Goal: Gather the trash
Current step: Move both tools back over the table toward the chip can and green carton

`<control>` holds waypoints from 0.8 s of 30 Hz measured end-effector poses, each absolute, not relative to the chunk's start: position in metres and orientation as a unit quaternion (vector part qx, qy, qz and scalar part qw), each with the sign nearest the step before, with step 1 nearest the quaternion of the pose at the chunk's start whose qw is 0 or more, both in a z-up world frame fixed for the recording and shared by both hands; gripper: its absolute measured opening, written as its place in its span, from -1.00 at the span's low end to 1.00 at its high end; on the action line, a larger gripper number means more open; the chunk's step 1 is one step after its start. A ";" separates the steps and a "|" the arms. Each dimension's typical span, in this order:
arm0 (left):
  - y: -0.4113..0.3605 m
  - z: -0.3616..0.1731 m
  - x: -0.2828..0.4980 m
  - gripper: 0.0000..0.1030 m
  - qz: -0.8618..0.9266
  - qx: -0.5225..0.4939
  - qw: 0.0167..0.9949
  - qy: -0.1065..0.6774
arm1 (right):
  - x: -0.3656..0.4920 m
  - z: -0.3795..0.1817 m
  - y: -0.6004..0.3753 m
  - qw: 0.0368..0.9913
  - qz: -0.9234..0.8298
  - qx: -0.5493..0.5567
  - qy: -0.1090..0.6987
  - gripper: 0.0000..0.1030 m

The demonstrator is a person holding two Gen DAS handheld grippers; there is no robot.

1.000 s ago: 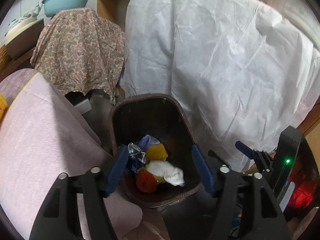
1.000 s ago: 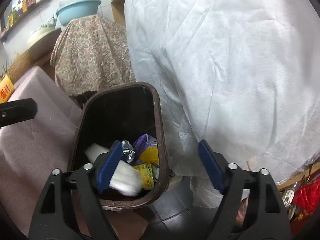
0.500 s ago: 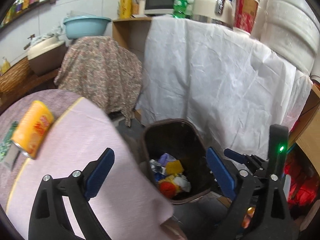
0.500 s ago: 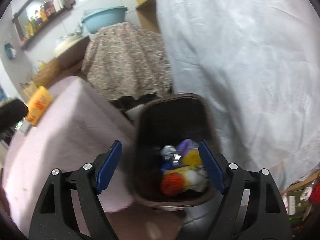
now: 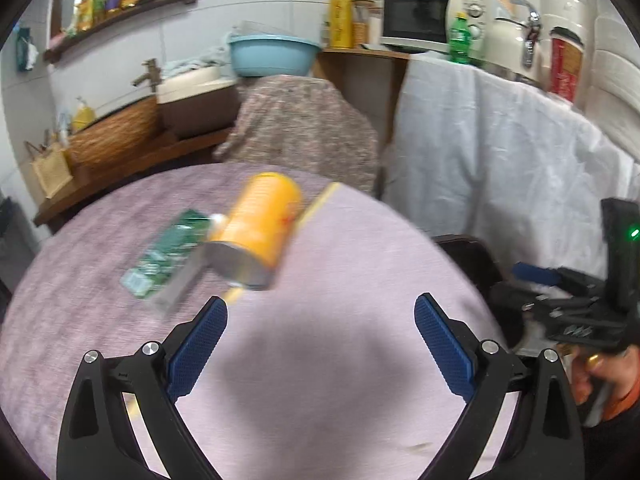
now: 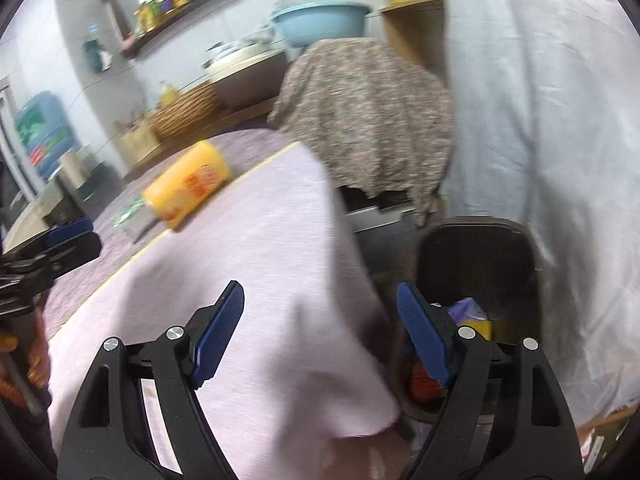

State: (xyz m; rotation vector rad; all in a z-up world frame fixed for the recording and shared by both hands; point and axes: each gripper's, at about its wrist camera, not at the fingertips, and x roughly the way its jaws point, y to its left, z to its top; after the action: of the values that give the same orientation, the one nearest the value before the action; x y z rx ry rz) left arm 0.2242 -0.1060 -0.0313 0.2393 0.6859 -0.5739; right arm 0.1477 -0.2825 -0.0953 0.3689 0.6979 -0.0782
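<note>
Yellow can (image 5: 260, 229) lies on its side on pink-clothed table (image 5: 320, 380), centre-left of left-wrist frame; silver end faces camera, red print on label, blurred. Green packet (image 5: 166, 252) just left of can, flat on cloth, seemingly touching it. Bin (image 6: 476, 280) beside table, lower right of right-wrist frame, dark brown, holding purple, yellow, orange scraps. Left gripper (image 5: 320, 316) over cloth, jaws spread wide, nothing between. Right gripper (image 6: 320, 312) likewise agape, empty, straddling table edge and bin.

Soft, even daylight; a shadow pools on the pink tablecloth (image 5: 320, 360). The orange can (image 5: 256, 232) smears with motion; fisheye edges bend.
</note>
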 end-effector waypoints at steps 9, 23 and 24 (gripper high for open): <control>-0.064 -0.041 0.299 0.82 -0.230 0.191 0.883 0.361 | 0.185 -0.070 -0.236 0.927 0.007 0.154 0.343 0.53; -0.066 -0.079 0.367 0.33 -0.215 0.284 0.830 0.429 | 0.236 -0.060 -0.215 0.906 0.060 0.200 0.368 0.53; -0.066 -0.080 0.367 0.18 -0.214 0.280 0.829 0.434 | 0.244 -0.061 -0.215 0.898 0.067 0.220 0.375 0.53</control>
State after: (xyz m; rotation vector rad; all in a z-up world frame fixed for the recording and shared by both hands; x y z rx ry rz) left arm 0.3675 -0.0658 -0.0798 0.5949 0.9211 -0.4548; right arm 0.2440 -0.2153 -0.0610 0.4550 0.7756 0.1393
